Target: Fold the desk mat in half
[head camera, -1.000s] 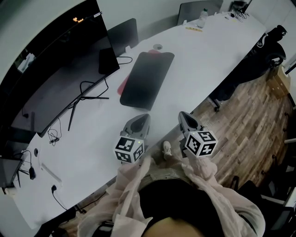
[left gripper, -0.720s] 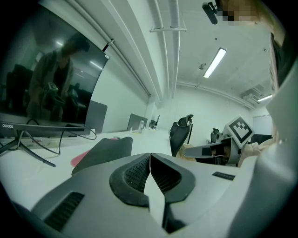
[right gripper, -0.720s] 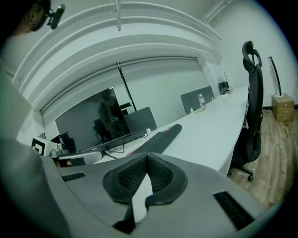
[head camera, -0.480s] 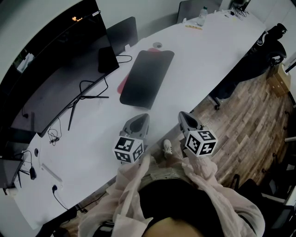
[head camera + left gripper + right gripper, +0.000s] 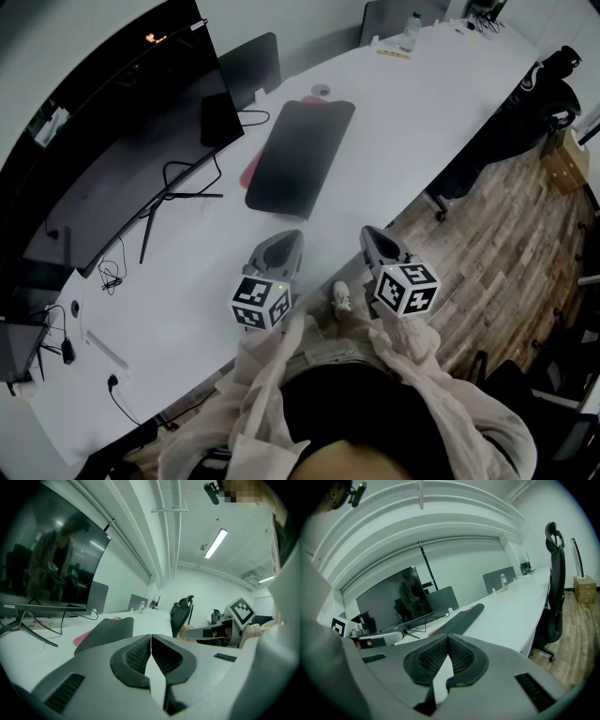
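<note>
Two tongs hang side by side over the near rim of the white bench [image 5: 422, 112], both clenched on nothing. In the left gripper view the left tongs [image 5: 284, 240] [image 5: 151, 644] have their ribbed pads pressed together, with only a slit of bench showing below the tips. The right gripper view shows the right tongs [image 5: 372, 236] [image 5: 448, 646] closed the same way.

The desk mat [image 5: 300, 159] [image 5: 105, 631] [image 5: 459, 617] lies flat on the bench, dark and long, well apart from both tongs and touched by neither. From the left tongs it sits at about 12 o'clock. From the right tongs it sits at about 11 o'clock. Its long axis runs away from the person, tilted toward 1 o'clock.

A red edge [image 5: 250, 172] peeks out along the mat's 9 o'clock side and at its far end. A big dark monitor [image 5: 122, 141] stands at 9 o'clock from the mat, its cables trailing on the bench.
</note>
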Action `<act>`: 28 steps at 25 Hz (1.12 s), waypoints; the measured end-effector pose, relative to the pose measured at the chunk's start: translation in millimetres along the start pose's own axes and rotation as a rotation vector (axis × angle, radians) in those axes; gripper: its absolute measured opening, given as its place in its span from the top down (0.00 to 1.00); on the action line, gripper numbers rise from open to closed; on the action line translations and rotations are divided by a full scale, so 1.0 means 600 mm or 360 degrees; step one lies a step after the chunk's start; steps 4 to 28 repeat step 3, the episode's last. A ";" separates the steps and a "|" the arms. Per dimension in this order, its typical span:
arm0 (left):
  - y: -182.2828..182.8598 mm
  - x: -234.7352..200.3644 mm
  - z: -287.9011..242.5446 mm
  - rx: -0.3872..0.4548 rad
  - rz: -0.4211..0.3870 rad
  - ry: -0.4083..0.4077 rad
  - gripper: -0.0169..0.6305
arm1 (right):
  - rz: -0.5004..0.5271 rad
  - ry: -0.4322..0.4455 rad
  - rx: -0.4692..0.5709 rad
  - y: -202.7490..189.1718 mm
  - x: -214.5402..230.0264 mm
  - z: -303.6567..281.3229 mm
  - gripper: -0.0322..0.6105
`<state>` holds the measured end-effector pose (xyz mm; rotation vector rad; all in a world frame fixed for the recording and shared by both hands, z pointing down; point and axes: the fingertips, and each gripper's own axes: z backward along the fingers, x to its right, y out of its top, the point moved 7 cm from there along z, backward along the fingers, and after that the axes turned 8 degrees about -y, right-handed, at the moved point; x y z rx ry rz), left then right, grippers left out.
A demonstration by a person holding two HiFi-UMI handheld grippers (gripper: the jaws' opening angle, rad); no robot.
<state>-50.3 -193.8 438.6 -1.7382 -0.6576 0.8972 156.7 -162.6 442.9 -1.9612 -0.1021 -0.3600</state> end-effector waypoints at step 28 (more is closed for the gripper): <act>0.000 -0.004 0.004 0.0000 0.0002 -0.0002 0.93 | 0.0001 0.0000 0.0000 -0.001 -0.005 -0.002 0.93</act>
